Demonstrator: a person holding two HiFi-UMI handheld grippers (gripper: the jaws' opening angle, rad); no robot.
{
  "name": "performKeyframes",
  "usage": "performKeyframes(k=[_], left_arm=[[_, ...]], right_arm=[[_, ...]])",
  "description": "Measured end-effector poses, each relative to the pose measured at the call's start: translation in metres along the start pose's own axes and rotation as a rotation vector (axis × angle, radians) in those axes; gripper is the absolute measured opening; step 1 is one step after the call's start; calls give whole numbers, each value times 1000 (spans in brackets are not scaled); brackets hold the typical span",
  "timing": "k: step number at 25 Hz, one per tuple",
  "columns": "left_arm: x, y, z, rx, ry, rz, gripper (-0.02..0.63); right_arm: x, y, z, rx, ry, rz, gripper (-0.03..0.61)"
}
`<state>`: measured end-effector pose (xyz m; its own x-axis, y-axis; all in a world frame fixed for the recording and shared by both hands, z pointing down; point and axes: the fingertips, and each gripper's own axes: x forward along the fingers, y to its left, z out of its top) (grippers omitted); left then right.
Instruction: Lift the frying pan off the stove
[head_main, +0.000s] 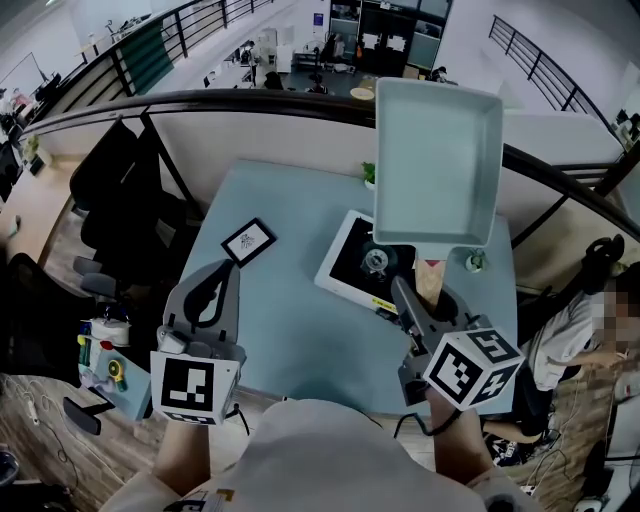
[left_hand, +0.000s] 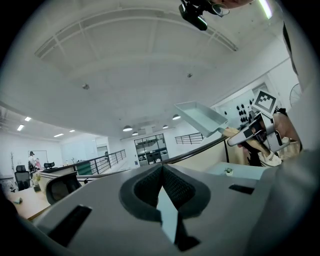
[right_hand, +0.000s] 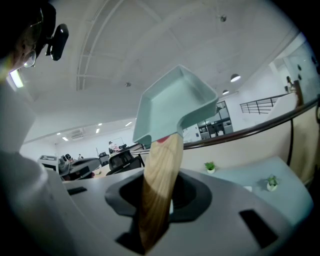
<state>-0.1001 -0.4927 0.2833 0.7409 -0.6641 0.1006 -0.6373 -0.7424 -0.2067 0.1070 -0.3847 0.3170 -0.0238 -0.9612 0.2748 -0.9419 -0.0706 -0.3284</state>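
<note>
The frying pan is a pale teal rectangular pan with a wooden handle. It hangs in the air, well above the white-rimmed black stove and its burner. My right gripper is shut on the handle, which in the right gripper view runs up from the jaws as a wooden handle to the tilted pan. At the lower left my left gripper is shut and holds nothing. The left gripper view shows the pan raised at the right.
The light blue table carries a black-framed card and two small potted plants. Black chairs stand at the left and a curved railing behind. A seated person is at the right.
</note>
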Motion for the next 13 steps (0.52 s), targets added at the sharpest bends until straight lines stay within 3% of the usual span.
performKeyframes(k=[13], left_arm=[[-4, 2, -1, 7, -7, -13, 3]], right_arm=[[-6, 9, -1, -19, -5, -2, 114]])
